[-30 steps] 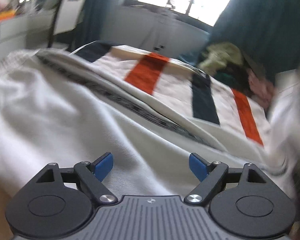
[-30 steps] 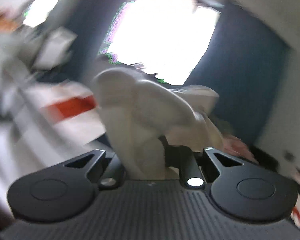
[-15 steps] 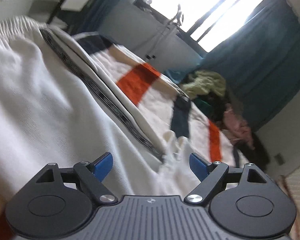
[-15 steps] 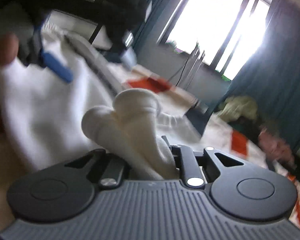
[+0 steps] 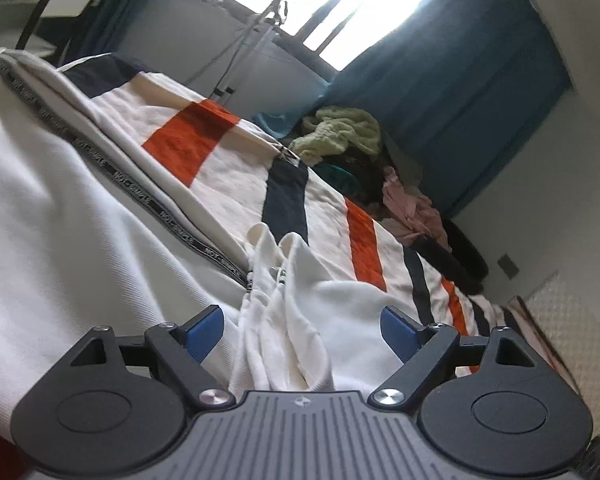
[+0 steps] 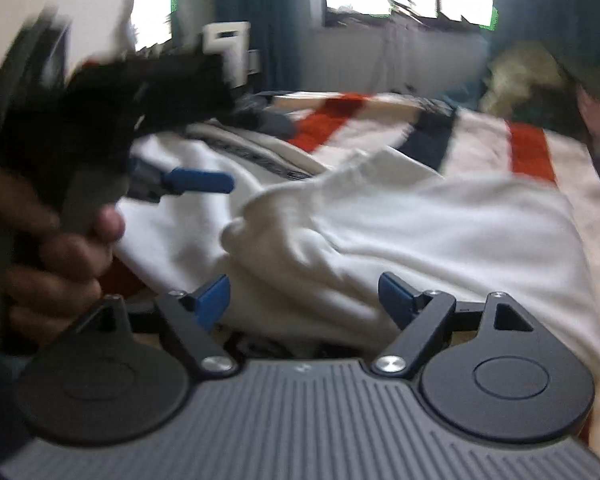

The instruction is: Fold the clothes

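A white garment with a black lettered band lies on the striped bedspread. A bunched fold of it rises between the fingers of my left gripper, which is open just above the cloth. In the right wrist view the same white garment lies spread with a rumpled ridge. My right gripper is open over it and holds nothing. The left gripper shows there at the left, in a hand, with its blue pad over the cloth.
The bedspread has orange and navy stripes. A heap of other clothes, green, dark and pink, sits at the bed's far end by blue curtains and a bright window. A white chair stands behind the bed.
My right gripper has opened and let go of the bunched white cloth, which now lies on the bed. The left gripper has tilted, and the dropped fold now lies between its fingers.
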Motion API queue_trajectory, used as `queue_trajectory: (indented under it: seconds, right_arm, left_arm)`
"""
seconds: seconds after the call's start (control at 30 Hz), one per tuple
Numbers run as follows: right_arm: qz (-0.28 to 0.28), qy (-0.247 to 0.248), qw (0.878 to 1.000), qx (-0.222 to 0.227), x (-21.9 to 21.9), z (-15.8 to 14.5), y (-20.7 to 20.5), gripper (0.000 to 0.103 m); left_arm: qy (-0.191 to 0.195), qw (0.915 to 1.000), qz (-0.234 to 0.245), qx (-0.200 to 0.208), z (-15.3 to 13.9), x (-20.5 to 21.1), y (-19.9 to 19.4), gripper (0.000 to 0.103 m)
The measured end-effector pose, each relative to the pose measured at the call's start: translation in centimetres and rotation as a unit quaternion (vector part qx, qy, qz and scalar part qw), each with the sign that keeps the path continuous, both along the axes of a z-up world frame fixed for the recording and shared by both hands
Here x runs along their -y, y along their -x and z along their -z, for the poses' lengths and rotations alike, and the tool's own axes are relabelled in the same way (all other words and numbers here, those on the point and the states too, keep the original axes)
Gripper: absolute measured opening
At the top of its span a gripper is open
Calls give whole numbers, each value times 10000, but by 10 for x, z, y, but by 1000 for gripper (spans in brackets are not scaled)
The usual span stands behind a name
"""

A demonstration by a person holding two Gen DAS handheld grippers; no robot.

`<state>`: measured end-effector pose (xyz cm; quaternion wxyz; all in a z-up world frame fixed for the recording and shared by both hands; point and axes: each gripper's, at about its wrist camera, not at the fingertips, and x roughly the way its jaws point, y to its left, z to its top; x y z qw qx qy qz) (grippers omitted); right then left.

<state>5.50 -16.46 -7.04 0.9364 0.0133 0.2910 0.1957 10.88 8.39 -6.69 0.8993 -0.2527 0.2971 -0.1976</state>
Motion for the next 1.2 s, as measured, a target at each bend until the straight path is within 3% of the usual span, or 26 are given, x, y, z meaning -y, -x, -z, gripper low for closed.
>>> queue_trajectory:
  seconds: [0.1, 0.2, 0.3, 0.37, 0.47, 0.67, 0.83, 0.9, 1.0, 1.03, 1.07, 1.1, 1.13, 1.2]
  right_arm:
    - [726, -76, 9973, -38, 26, -8, -1, 83]
    - [1573, 312, 9870, 137, 46, -12, -1, 83]
    - [2148, 512, 9752, 144, 62, -6, -12, 83]
    - [2463, 581, 9674, 90, 72, -1, -21, 83]
    - [2872, 569, 9562, -30, 87, 6, -33, 83]
    - [3056, 418, 9509, -252, 99, 20, -40, 83]
    - [2816, 87, 9580, -541, 101, 28, -43, 83]
    - [2785, 70, 9583, -635, 100, 31, -45, 83]
    - [2812, 122, 9573, -654, 98, 34, -46, 83]
    - [2818, 117, 9571, -663, 99, 34, -46, 83]
    - [2825, 102, 9569, -671, 99, 35, -45, 83]
    - [2843, 90, 9563, -671, 100, 35, -45, 83]
    - [2860, 80, 9558, -671, 100, 35, -44, 83]
    - [2867, 97, 9557, -663, 98, 35, -45, 83]
  left_arm:
    - [-202, 9994, 19, 289, -1, 10, 4, 77]
    - [-425, 9977, 171, 503, 0, 23, 7, 66]
    - [-797, 9957, 340, 339, 9, 39, 2, 52]
    - [-1016, 9937, 429, 197, 16, 47, -2, 29]
    - [-1373, 9893, 463, 185, 21, 52, 1, 6]
    - [-933, 9952, 168, 260, 3, 35, 27, 5]
    - [-1442, 9894, 138, 65, 5, 44, 43, 6]
    - [-1452, 9893, 132, -3, 9, 46, 39, 7]
    - [-1448, 9894, 26, 54, 8, 44, 35, 21]
    - [-1414, 9899, -18, 72, 7, 43, 34, 41]
    - [-1376, 9904, -64, 80, 7, 41, 33, 67]
    - [-1383, 9902, -173, 99, 6, 39, 34, 76]
    - [-1378, 9901, -235, 82, 7, 37, 32, 82]
    - [-1269, 9916, -236, -65, 12, 35, 23, 81]
